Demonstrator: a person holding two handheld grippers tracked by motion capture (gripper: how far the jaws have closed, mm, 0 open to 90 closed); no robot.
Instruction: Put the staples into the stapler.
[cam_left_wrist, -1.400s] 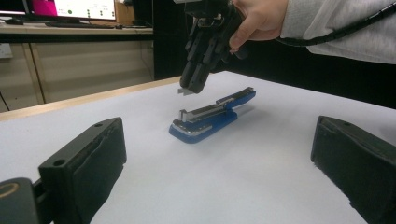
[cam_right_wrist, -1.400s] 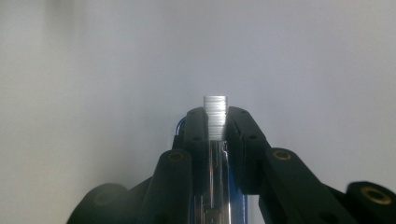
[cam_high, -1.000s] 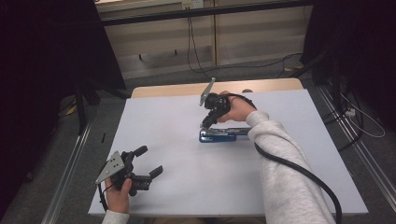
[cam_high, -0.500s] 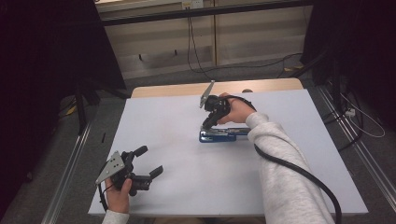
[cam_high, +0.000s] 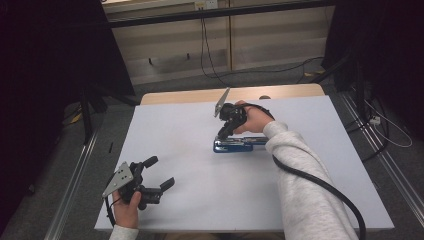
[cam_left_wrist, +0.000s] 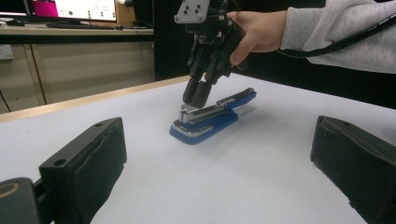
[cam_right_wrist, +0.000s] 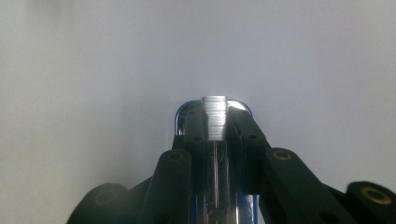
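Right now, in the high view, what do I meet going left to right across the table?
Left tool, held open near the table's front left corner → blue stapler with the right tool closed on its left end → grey sleeve.

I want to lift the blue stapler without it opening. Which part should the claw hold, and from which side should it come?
Grip the stapler across its narrow width near the front end, coming from above. It lies flat on the table with its long sides free, and the right claw already straddles it there. I would pinch base and top arm together, since the top looks raised.
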